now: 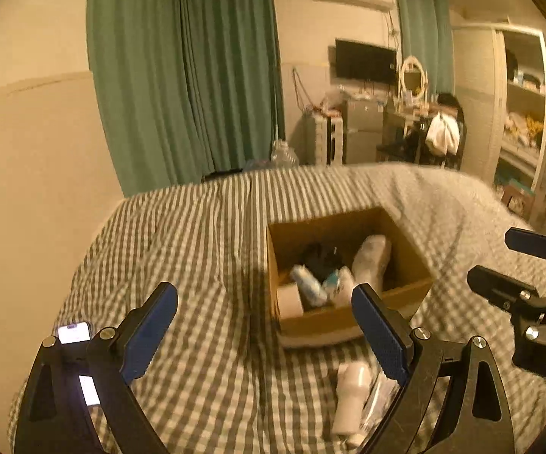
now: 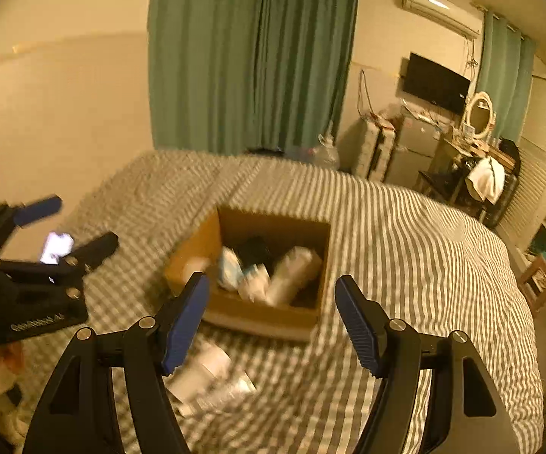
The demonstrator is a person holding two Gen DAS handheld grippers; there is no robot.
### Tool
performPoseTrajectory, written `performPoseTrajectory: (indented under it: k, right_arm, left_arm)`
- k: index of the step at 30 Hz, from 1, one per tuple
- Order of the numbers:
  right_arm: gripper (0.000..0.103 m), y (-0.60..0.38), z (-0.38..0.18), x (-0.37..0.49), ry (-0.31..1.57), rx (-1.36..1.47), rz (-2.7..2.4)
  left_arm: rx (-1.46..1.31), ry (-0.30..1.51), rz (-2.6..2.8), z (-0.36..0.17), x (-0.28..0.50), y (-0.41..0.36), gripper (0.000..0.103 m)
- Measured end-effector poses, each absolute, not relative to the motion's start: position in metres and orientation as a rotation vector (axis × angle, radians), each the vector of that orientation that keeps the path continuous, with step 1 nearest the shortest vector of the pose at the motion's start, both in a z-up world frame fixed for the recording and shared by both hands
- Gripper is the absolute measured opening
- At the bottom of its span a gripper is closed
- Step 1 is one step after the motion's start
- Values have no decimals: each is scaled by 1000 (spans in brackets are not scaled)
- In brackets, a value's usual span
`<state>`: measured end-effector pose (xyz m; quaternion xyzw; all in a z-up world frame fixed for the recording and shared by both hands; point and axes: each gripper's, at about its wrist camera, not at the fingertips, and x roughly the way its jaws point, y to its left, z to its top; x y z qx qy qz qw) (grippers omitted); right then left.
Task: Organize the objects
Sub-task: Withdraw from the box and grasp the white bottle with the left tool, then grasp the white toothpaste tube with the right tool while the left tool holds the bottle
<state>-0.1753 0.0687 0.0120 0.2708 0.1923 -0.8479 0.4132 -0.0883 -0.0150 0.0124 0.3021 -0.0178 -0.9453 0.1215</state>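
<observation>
A cardboard box (image 1: 348, 265) is sitting open on a bed covered in a grey-and-white checked duvet (image 1: 205, 249), and both grippers are hovering above the bedding on the near side of it. The left gripper (image 1: 265, 325) is holding its 2 blue-padded fingers wide apart with nothing between them, and the right gripper (image 2: 273, 321) is doing the same (its jaws are framing the box's near wall in its own view).

Inside the box, a white wrapped bundle (image 1: 371, 261) is leaning against the right-hand side, with a dark item (image 1: 320, 257) behind it and several small pale packages (image 1: 311, 285) crowding the near corner; blur is hiding what they are.

Outside the box, just in front of its near wall, a white bottle (image 1: 350, 393) is lying on the duvet beside a clear plastic packet (image 2: 235, 387). A lit phone screen (image 1: 73, 333) is glowing by the left gripper.
</observation>
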Motion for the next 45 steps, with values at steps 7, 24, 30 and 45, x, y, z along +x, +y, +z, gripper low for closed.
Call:
performPoseTrajectory:
  k: [7, 24, 30, 45]
  right_arm:
    - [69, 63, -61, -186, 526, 820, -2093]
    - [69, 49, -137, -219, 601, 983, -2121]
    - [69, 48, -141, -221, 605, 998, -2108]
    - [69, 28, -131, -190, 578, 1063, -2057]
  left_arm:
    - [1013, -83, -2710, -61, -101, -5, 96]
    - [1454, -177, -2711, -172, -124, 48, 86]
    - [1544, -157, -2739, -183, -116, 51, 36]
    - [1186, 2, -2746, -106, -91, -25, 36]
